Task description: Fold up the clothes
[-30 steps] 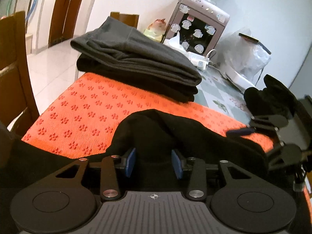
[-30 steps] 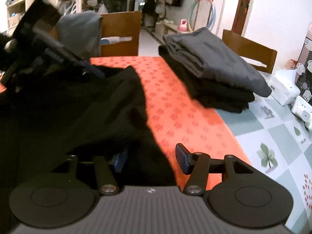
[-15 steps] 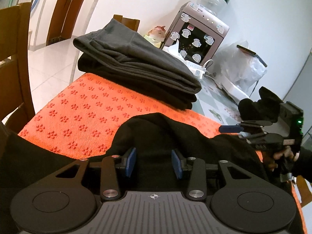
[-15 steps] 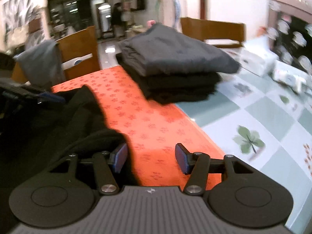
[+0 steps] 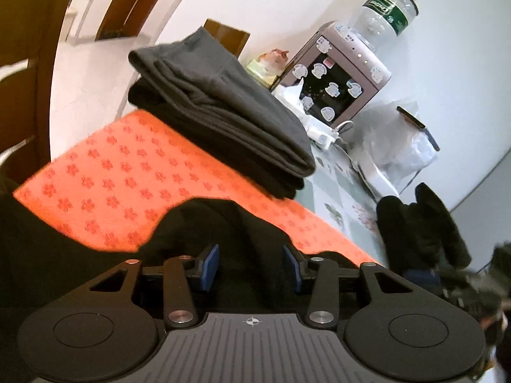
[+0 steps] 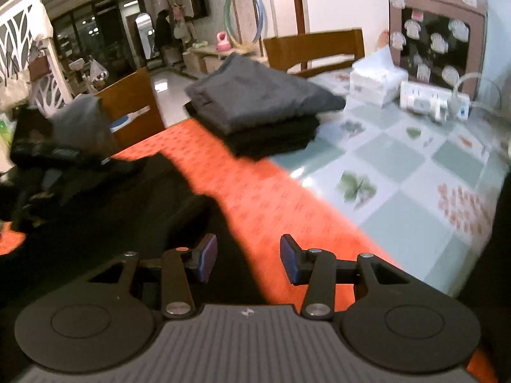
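Note:
A black garment (image 5: 223, 229) lies crumpled on the orange flowered mat (image 5: 127, 172). My left gripper (image 5: 251, 268) is open, and a hump of the black cloth rises between its blue pads without being pinched. My right gripper (image 6: 248, 261) is open too, over the garment's right edge (image 6: 143, 210) where it meets the mat (image 6: 271, 198). Further back, a folded stack of grey and black clothes (image 5: 223, 121) (image 6: 255, 108) sits at the mat's far end. In the right wrist view the left gripper (image 6: 64, 156) appears dark at the left, over the garment.
A water dispenser (image 5: 338, 89) (image 6: 437, 41), tissue box (image 6: 373, 83), power strip (image 6: 431, 102) and plastic bag (image 5: 399, 140) stand at the back of the tiled tablecloth (image 6: 399, 172). Wooden chairs (image 6: 316, 48) (image 6: 134, 105) ring the table. A black-gloved hand (image 5: 415, 223) is at the right.
My right gripper swung right toward the tiled tablecloth, and the black cloth that hid its left finger now lies clear of it. The left view rolled sideways; both grippers stayed open.

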The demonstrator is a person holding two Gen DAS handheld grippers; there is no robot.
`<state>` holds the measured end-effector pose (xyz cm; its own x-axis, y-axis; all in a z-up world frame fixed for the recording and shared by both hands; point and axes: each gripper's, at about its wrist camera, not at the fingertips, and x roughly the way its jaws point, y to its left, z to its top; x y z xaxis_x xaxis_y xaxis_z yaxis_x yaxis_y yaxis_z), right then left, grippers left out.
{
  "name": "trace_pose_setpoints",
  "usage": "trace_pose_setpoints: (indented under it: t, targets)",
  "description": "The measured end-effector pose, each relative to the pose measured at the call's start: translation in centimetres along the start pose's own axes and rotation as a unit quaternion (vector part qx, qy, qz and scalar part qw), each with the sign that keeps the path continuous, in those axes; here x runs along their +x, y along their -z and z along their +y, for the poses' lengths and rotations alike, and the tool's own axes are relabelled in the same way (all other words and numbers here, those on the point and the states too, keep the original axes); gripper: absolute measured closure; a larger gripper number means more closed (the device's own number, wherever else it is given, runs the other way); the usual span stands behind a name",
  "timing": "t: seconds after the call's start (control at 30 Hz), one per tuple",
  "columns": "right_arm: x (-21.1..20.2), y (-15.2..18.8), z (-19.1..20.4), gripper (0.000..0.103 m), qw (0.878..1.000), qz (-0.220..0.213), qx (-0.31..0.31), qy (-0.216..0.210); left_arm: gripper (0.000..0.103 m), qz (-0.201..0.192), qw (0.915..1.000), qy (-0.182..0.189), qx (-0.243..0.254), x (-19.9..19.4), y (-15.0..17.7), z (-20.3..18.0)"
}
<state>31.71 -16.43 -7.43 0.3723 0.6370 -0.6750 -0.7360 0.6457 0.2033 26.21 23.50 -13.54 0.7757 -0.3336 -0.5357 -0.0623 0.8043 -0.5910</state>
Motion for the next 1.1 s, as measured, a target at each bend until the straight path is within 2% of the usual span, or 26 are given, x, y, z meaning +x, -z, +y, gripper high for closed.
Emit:
trace_pose_setpoints:
  t: [0.1,0.37,0.57,0.7,0.77,0.8,0.83,0.93,1.0,1.1]
  targets:
    - [-2.3,3.2,1.9,0.049,0.999,0.021,0.025,-0.001,0.057,0.011,0.9999,0.006,0.0,-1.0,1.1,-1.2]
    - [-8.1,11.5,6.8,0.049,0.993,0.074,0.09,0.0,0.054,0.047,0.9987,0.016,0.012,-4.7,4.3,-4.7]
    - [-10.3,16.8,8.9,0.049,0.988,0.08,0.129,0.018,0.052,0.11,0.9934,0.017,0.025,-6.6,8.4,-7.8]
    - [-11.3,19.1,10.5,0.05,0.987,0.078,0.137,0.025,0.052,0.128,0.9915,0.008,0.019,-6.3,11.6,-9.3]
    - [-11.6,19.4,11.0,0.064,0.987,0.075,0.14,0.027,0.052,0.133,0.9909,0.012,0.012,-6.2,12.5,-9.9]
    - [-11.7,19.5,11.2,0.086,0.987,0.073,0.142,0.027,0.052,0.135,0.9907,0.017,0.007,-6.3,13.0,-10.2]
    - [-11.9,19.5,11.4,0.094,0.987,0.071,0.144,0.027,0.052,0.137,0.9903,0.022,0.003,-6.5,13.4,-10.5]
    - [-12.5,19.5,12.0,0.095,0.986,0.061,0.151,0.02,0.044,0.144,0.9889,0.038,-0.005,-7.0,14.6,-11.1]
    - [-13.5,18.5,12.6,0.095,0.987,0.039,0.157,-0.007,0.041,0.147,0.9872,0.061,-0.005,-7.6,15.3,-11.5]
    - [-14.9,17.1,13.1,0.095,0.985,0.011,0.167,-0.045,0.037,0.152,0.9852,0.078,-0.019,-8.4,16.5,-11.4]
